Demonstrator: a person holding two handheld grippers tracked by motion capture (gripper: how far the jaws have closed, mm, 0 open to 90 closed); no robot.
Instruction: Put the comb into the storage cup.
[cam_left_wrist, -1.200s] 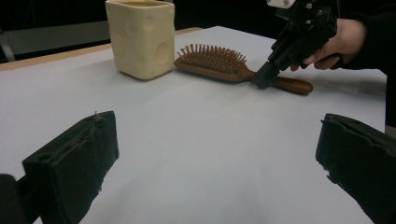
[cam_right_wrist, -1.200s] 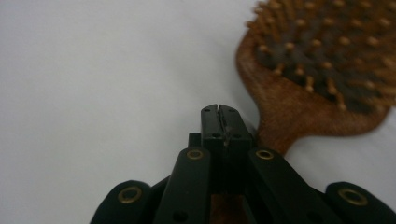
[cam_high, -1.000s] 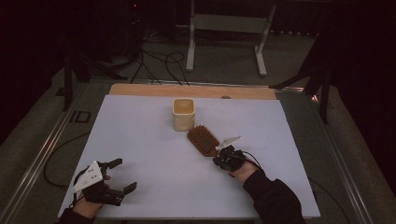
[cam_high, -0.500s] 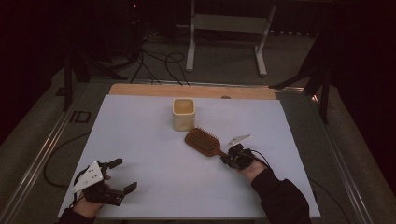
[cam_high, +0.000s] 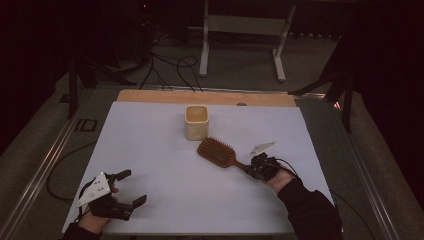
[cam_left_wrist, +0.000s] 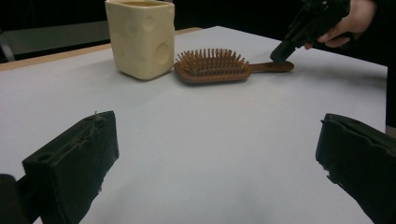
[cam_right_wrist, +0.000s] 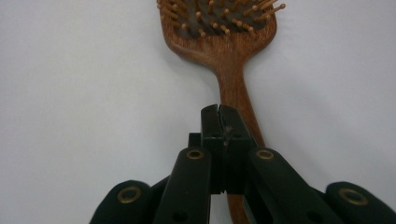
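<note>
The right gripper (cam_right_wrist: 218, 109) is hovering over the hairbrush (cam_right_wrist: 227, 46) handle, its jaws pressed together on nothing. The left gripper (cam_high: 127, 187) is resting spread wide.

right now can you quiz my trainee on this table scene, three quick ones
1. True or false: the hairbrush lies bristles up.
2. Which gripper has jaws shut: A left gripper, B right gripper?
3. What stands just beyond the hairbrush head in the high view?

Key: 1 true. 2 B; its jaws meet above the handle, while the left ones stand wide apart. 3 the cream cup.
</note>
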